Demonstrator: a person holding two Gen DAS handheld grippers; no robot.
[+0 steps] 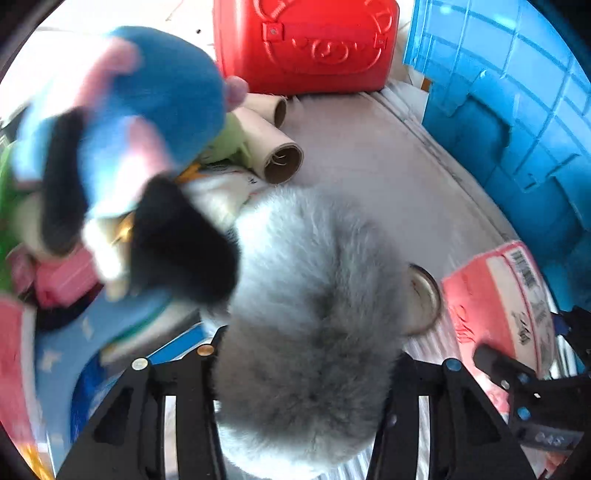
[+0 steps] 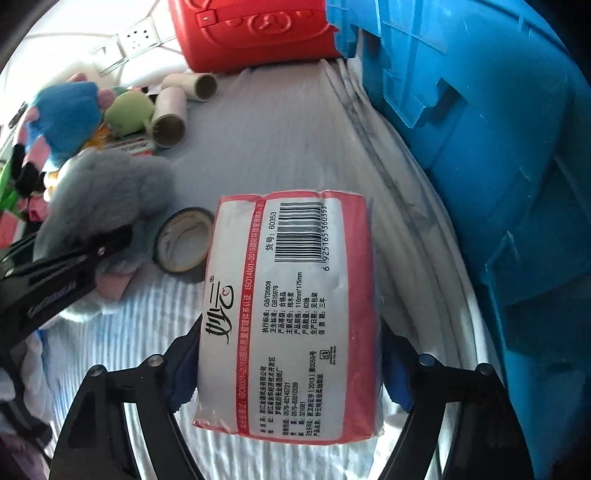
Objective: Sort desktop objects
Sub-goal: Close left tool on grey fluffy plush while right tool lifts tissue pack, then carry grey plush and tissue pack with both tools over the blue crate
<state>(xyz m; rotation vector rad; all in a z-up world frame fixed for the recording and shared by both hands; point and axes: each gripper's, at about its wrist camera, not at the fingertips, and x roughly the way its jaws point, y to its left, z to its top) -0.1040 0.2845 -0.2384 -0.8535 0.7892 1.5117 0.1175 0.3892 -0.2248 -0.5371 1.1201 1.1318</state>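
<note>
Your left gripper has the furry toy between its fingers, and the tape roll lies just right of that toy. Right of the tape, your right gripper holds the tissue pack. The crate stands along the right. Behind, two cardboard tubes lie before the box, with the stuffed toys heaped left of them.

White wall socket behind the table.
</note>
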